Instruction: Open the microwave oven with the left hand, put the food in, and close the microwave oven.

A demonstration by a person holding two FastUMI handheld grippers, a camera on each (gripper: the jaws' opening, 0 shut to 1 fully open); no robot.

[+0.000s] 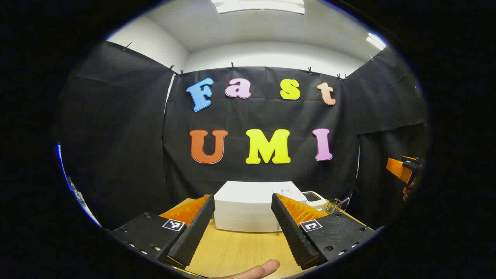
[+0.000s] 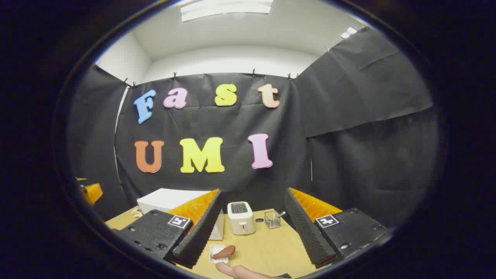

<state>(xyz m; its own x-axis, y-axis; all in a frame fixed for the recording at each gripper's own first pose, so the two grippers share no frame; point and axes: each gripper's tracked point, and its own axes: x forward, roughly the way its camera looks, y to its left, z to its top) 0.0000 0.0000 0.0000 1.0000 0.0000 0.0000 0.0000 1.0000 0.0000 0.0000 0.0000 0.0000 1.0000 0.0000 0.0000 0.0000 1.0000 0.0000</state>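
Left gripper (image 1: 242, 201): in the left gripper view its two fingers stand wide apart with nothing between them, raised above the table and aimed toward the booth's back wall.
Fingertip at the bottom edge (image 1: 267, 268): a person's fingertip pokes in below the left gripper's fingers, over the table.
Table (image 1: 240, 252): light wood; in the left gripper view its bare top runs from the lower edge up to the microwave.
Microwave oven (image 1: 252, 207): a white box standing on the table straight ahead of the left gripper, framed in the gap between its fingers; its front looks plain white and I cannot tell a door seam or handle from here. In the right gripper view it sits toward the left, partly behind that gripper's left finger.
Toaster (image 2: 241, 218): small, pale, upright on the table just right of the microwave oven; in the left gripper view it peeks out beyond the microwave's right corner.
Food (image 2: 224, 252): a reddish-brown piece lying on a small white tray (image 2: 214, 251) on the table, in front of the toaster and near the lower edge of the right gripper view.
Wire holder (image 2: 272, 219): a small holder with a utensil handle sticking out, just right of the toaster.
Right gripper (image 2: 252, 203): in the right gripper view its fingers are spread wide and empty, held above the table; a person's finger (image 2: 236, 270) shows beneath them.
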